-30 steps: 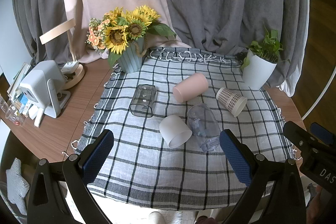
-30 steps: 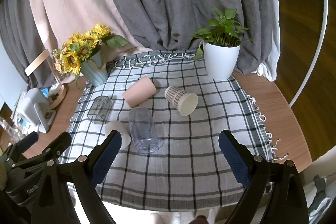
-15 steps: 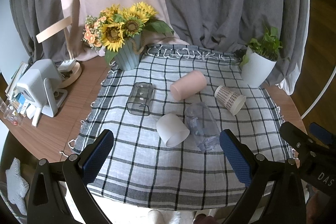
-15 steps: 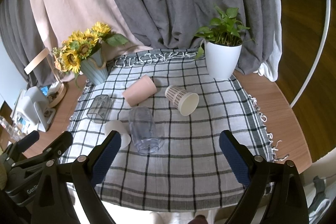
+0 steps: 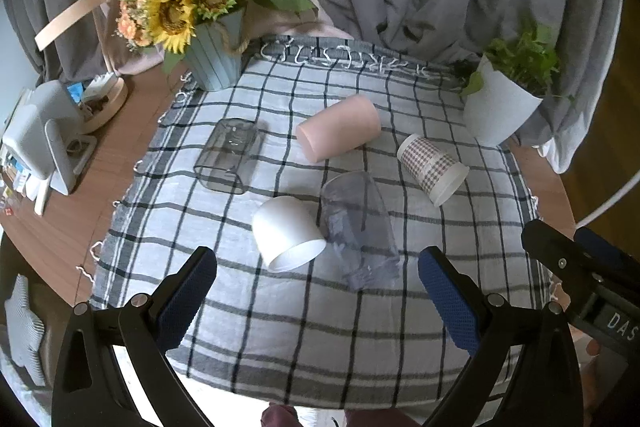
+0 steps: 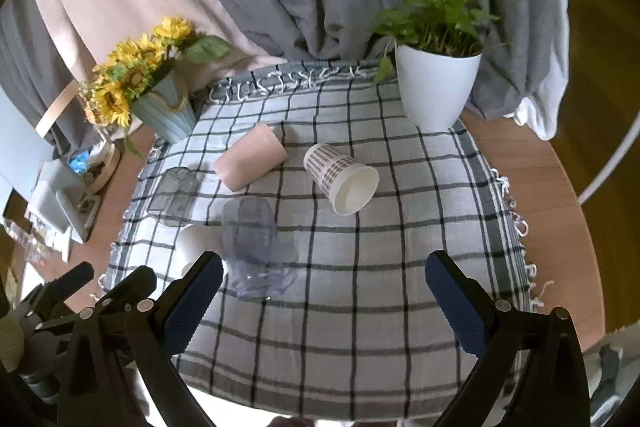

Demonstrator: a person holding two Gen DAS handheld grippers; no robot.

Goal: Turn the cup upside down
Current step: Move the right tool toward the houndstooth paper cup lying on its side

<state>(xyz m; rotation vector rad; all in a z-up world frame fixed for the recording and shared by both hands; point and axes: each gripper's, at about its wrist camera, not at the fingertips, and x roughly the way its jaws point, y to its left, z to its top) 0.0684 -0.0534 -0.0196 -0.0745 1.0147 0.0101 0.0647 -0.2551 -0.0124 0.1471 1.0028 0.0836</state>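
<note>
Several cups lie on their sides on a checked cloth: a white cup, a clear plastic cup, a pink cup, a patterned paper cup and a square clear glass. My left gripper is open and empty, hovering above the cloth's near edge, short of the white cup. My right gripper is open and empty above the cloth. The paper cup, clear cup and pink cup also show in the right wrist view.
A sunflower vase stands at the cloth's back left, a white potted plant at the back right. A white device and a wooden lamp base sit on the round wooden table at left.
Both grippers have drifted slightly forward and lower toward the cups. Both stay open. No cup has moved.
</note>
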